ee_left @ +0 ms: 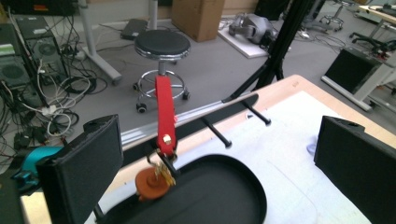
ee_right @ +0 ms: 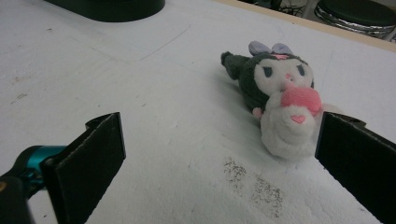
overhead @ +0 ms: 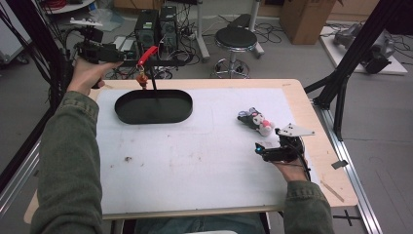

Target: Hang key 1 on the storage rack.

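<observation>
Left tool (ee_left: 215, 154) spread above the keychain (ee_left: 161, 154) (at the tray (overhead: 153, 107)); right tool (ee_right: 219, 154) spread near the plush (ee_right: 275, 98).

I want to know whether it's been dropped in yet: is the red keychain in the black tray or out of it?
Out, on the brink. The red keychain hangs over the black tray's far rim, its orange charm at the edge; whether it touches, cannot tell.

Your high view looks forward and down over the whole surface (overhead: 195, 161) from your side. Your left gripper view sits close above the black tray (ee_left: 219, 196) at the far edge, facing the stool (ee_left: 162, 44). Your right gripper view skims low toward the plush toy (ee_right: 275, 93); its upper left catches the same tray.
</observation>
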Motion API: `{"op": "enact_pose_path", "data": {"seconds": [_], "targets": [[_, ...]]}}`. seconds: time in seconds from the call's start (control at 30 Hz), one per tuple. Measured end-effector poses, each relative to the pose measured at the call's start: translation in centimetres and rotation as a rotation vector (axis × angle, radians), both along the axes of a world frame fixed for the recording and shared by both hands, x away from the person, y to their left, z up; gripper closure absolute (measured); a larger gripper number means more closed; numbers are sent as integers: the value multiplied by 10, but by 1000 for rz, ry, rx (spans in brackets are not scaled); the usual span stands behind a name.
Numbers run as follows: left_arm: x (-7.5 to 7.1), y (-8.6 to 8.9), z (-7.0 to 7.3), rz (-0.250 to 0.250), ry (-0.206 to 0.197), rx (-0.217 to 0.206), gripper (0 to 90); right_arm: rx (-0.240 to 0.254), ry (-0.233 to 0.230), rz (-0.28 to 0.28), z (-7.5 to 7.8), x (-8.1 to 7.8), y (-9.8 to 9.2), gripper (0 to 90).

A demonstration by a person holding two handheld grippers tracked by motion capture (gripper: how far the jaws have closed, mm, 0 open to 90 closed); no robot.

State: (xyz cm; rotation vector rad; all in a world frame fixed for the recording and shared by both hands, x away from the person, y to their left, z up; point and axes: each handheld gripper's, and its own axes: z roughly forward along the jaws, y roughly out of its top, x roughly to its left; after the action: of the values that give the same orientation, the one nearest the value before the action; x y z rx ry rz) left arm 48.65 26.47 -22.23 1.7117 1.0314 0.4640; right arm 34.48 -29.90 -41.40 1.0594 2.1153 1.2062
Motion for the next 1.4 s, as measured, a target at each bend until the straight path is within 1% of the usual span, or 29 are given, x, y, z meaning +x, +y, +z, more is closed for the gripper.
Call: {"op": "enact_pose_path", "data": {"seconds": [0.03,0.07,0.1,0.13,0.2,0.23,0.27,0.3,0.33,0.4,0.43,0.47,0.53,0.57,0.6,0.63,0.67,0.73,0.8,0.83,0.9,0.93,1.0,1.03,1.13,1.2,1.23,1.37,1.4], "targets": [[0,0,0,0,0,0,18,0,0,0,0,0,0,5],[-7,-1,-3,-1,-26,19,18,-1,0,1,0,0,0,5],[-7,-1,-3,-1,-26,19,18,-1,0,1,0,0,0,5],[-14,-3,-6,-13,-46,31,18,-2,-4,4,0,0,0,5],[-19,-4,-9,-13,-51,35,18,-5,-6,2,0,1,0,5],[-19,-4,-9,-13,-51,35,18,-6,-3,2,0,1,-1,5],[-24,-4,-11,-13,-55,41,18,-3,-1,3,-1,1,-1,5],[-24,-4,-11,-13,-55,41,18,-8,-2,6,-1,1,0,6],[-26,-4,-12,-16,-53,38,18,-8,-2,6,-1,1,0,6],[-33,-2,-14,-30,-37,56,18,-8,0,6,0,-1,2,5],[-35,-2,-15,-31,-27,54,18,-7,-4,5,0,-1,1,5],[-35,-2,-15,-31,-27,54,18,-2,-8,6,1,-1,1,5],[-41,-1,-15,-37,-18,79,18,10,-7,-2,2,-2,1,5],[-47,0,-15,-37,-16,94,18,16,-5,-5,2,-3,1,5],[-47,0,-15,-37,-16,94,18,10,-8,-1,2,-2,1,5],[-50,2,-16,-36,-18,96,18,10,-8,-1,2,-2,1,5],[-56,4,-17,-34,-20,100,18,-2,-9,-2,1,-2,2,5],[-59,5,-18,-29,-22,94,18,-5,-8,-3,1,-1,3,5],[-68,9,-23,-19,-26,96,18,-3,-8,-4,1,-1,3,5],[-68,9,-23,-19,-26,96,18,-3,-7,-3,1,-1,3,5],[-74,13,-33,-11,-19,89,18,-4,-6,-5,0,0,3,5],[-74,13,-33,-11,-19,89,18,-2,-5,-6,0,1,3,5],[-79,16,-42,-7,-4,109,18,-10,-3,-8,0,0,3,5],[-81,18,-45,-6,2,107,18,-8,-2,-9,0,0,4,5],[-85,21,-49,-4,4,109,18,-9,-2,-11,0,0,4,5],[-91,23,-54,12,1,95,18,-10,-1,-11,0,0,4,5],[-91,23,-54,12,1,95,18,-10,-1,-11,0,0,4,5],[-103,28,-64,16,13,111,18,-20,-1,-8,0,-1,5,5],[-103,28,-64,16,13,111,18,-17,-1,-10,0,-1,5,5]]}}
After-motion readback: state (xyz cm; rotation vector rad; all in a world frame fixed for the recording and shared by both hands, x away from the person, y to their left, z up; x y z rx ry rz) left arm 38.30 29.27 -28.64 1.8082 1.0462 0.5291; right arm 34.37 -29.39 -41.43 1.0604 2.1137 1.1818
